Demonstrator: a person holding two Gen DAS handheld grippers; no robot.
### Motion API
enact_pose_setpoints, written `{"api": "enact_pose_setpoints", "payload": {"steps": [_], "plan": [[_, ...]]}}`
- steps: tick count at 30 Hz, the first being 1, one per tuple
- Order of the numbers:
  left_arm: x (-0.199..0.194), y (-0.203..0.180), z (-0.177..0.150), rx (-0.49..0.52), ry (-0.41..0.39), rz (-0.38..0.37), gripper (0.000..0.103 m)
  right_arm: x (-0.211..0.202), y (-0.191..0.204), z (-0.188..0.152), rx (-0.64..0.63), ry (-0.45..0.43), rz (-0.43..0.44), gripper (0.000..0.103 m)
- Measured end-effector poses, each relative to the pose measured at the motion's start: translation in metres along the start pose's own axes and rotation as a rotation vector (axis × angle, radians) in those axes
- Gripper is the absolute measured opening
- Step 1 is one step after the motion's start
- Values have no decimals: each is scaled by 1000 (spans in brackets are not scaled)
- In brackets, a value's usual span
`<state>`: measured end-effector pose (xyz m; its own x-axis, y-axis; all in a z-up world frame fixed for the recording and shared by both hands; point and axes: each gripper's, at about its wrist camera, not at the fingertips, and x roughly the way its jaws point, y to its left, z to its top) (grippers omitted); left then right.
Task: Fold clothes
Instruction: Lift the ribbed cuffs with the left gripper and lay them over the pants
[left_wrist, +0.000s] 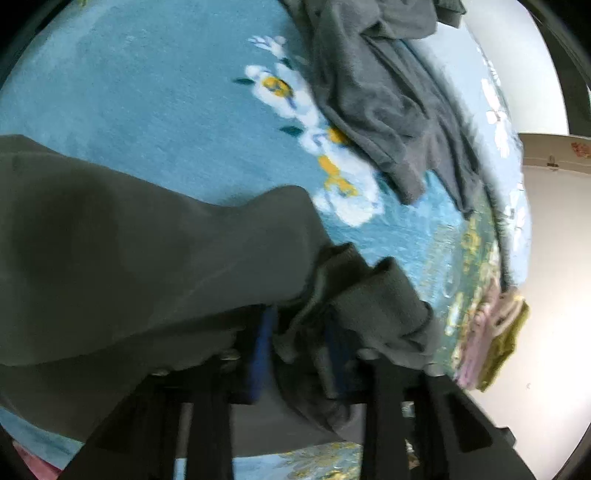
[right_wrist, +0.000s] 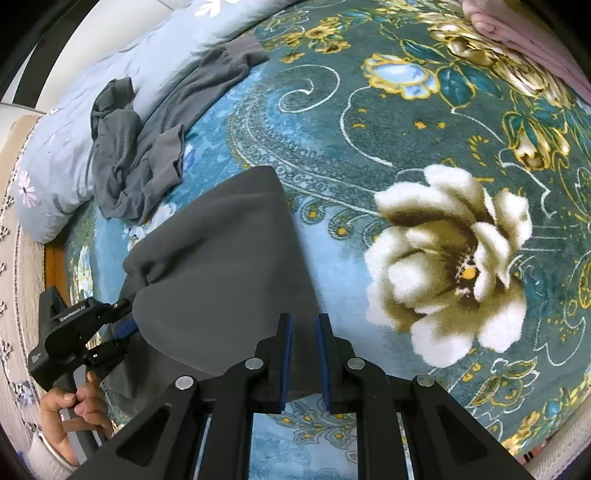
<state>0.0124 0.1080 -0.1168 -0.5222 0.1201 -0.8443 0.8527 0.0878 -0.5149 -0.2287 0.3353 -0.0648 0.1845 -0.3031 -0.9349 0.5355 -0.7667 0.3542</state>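
Observation:
A dark grey garment lies partly folded on the blue floral blanket. My left gripper is shut on a bunched edge of this garment, lifting it a little; it also shows in the right wrist view at the garment's left edge. My right gripper holds the garment's near edge between its blue pads, which stand a narrow gap apart. A second crumpled grey garment lies further back; it also shows in the left wrist view.
A light blue flowered pillow lies at the back left, under part of the crumpled garment. Folded pink cloth sits at the far right; it also shows with an olive piece at the blanket's edge.

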Motion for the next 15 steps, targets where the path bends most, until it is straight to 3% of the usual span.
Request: {"api": "enact_pose_setpoints", "payload": {"steps": [12, 15], "plan": [[-85, 9, -41, 65, -112, -117, 9, -7, 38, -3, -76, -4, 51, 15], [-94, 42, -44, -2, -118, -72, 9, -5, 53, -6, -119, 10, 76, 15]]}}
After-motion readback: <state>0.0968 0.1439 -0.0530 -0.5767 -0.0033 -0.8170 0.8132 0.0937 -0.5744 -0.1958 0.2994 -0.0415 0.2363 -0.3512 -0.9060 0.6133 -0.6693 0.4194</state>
